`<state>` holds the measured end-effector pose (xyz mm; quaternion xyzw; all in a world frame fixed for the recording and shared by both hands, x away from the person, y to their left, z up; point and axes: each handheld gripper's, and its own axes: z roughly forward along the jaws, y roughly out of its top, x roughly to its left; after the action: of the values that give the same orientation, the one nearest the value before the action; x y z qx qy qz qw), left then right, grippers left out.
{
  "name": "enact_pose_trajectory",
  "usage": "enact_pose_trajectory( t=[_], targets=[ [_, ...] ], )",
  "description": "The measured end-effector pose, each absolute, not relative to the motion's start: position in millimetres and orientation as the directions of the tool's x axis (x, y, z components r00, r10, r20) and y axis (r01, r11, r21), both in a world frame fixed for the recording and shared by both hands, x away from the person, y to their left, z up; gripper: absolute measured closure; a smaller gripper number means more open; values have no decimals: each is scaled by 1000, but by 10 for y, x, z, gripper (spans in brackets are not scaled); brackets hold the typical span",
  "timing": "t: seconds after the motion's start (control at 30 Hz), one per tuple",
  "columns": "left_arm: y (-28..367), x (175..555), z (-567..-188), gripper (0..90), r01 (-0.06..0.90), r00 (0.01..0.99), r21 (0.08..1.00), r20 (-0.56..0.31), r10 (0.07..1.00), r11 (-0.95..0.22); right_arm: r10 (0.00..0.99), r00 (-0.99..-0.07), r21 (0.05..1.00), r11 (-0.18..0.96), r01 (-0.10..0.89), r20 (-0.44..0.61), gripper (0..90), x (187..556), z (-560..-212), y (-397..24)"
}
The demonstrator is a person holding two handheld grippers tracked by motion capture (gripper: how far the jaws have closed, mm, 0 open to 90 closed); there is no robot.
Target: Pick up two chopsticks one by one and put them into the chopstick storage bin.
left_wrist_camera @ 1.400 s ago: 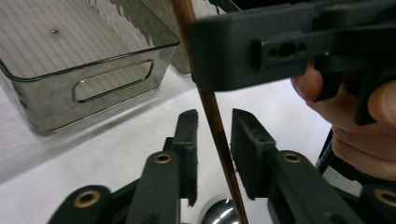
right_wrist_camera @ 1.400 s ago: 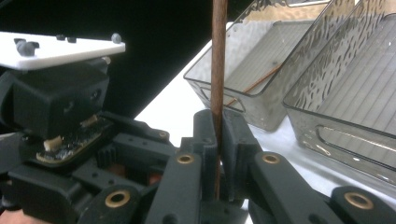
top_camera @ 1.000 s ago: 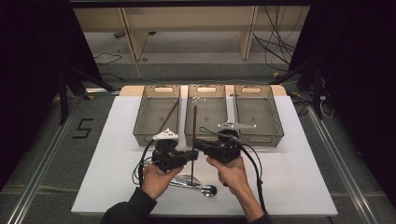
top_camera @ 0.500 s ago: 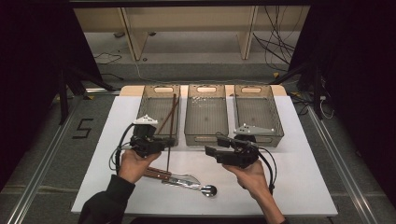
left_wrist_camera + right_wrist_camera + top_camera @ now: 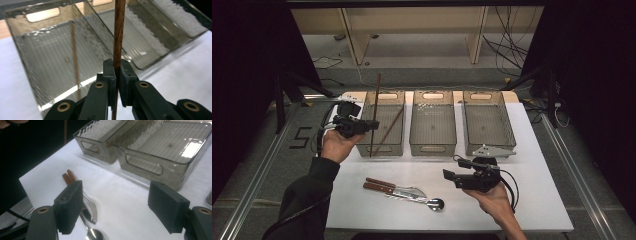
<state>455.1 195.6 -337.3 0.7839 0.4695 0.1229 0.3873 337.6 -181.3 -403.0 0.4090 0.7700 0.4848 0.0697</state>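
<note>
The chopstick (image 5: 374,112) now stands upright over the left bin (image 5: 382,146), pinched in your left gripper (image 5: 371,125), while your right gripper (image 5: 448,175), jaws just opened and empty, hovers near the cutlery (image 5: 404,192), ready to take another piece.

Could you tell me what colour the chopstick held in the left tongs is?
Dark reddish-brown wood; the chopstick shows best in the left gripper view.

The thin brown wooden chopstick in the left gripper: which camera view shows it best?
The high view: the thin brown wooden chopstick appears full length, upright over the left smoky plastic bin. The left gripper view shows its middle part clamped between the jaws. The right gripper view gives a short, dark stretch.
</note>
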Motion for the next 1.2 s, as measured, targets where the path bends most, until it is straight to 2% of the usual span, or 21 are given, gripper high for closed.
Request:
enact_pose_trajectory(
  t=[0.5,0.83,1.2],
  targets=[
    [2021,5101,-3475,847,649,488,682,-35,872,-336,705,-661,842,172,511,257,240,3207,-4123,-1956],
    [1983,5289,-3671,846,679,470,638,1,883,-362,706,-662,845,173,506,251,240,3148,-4160,-2014],
    [1984,5321,-3795,844,704,462,613,-10,887,-359,699,-670,841,187,508,250,242,3137,-4173,-1980]
  ],
)
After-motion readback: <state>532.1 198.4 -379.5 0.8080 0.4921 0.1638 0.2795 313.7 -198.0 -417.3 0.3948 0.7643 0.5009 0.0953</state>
